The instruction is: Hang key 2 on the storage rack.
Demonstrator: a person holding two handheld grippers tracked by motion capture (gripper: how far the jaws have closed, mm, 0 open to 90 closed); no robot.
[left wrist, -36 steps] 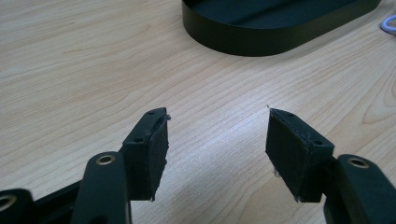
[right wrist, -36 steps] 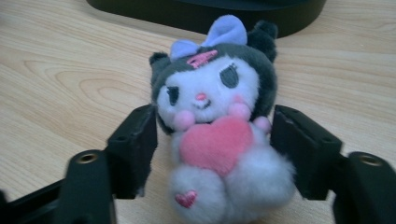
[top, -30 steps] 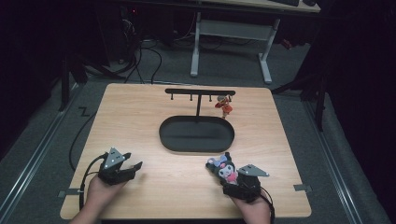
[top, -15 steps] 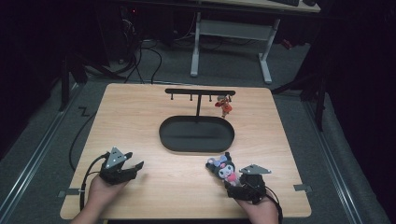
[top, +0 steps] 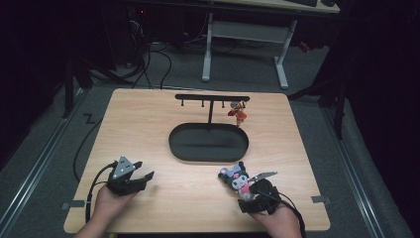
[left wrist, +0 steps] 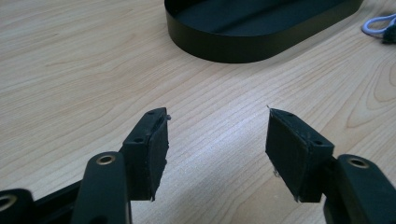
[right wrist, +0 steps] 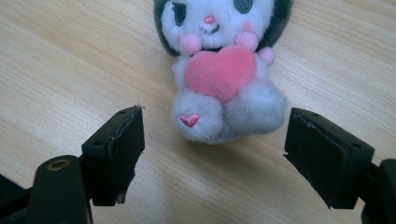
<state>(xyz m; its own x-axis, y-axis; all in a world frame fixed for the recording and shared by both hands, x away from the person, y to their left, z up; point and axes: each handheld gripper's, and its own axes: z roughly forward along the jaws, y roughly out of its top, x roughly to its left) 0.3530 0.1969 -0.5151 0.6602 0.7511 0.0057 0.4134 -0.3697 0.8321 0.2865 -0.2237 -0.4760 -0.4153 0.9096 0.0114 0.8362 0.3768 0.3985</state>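
Note:
A plush toy (top: 236,179) with a dark hood, white face and pink heart (right wrist: 224,70) lies on the wooden table near its front right. My right gripper (top: 249,192) is just behind it. In the right gripper view that gripper (right wrist: 215,126) is open, its pads wide apart on either side of the toy's feet and not touching them. My left gripper (top: 142,177) rests at the front left, and it (left wrist: 217,116) is open over bare wood with nothing between the jaws. A black oval tray (top: 173,144) lies mid-table.
Behind the tray stands a black rack (top: 212,97) with hooks, and a small red-orange figure (top: 238,113) hangs at its right end. The tray's wall (left wrist: 224,44) shows ahead of the left gripper, with a white cord loop (left wrist: 376,23) at the far right. Dark floor and table legs surround the table.
The right gripper has slid back a little toward the table's near edge. The plush toy and the left gripper have stayed put.

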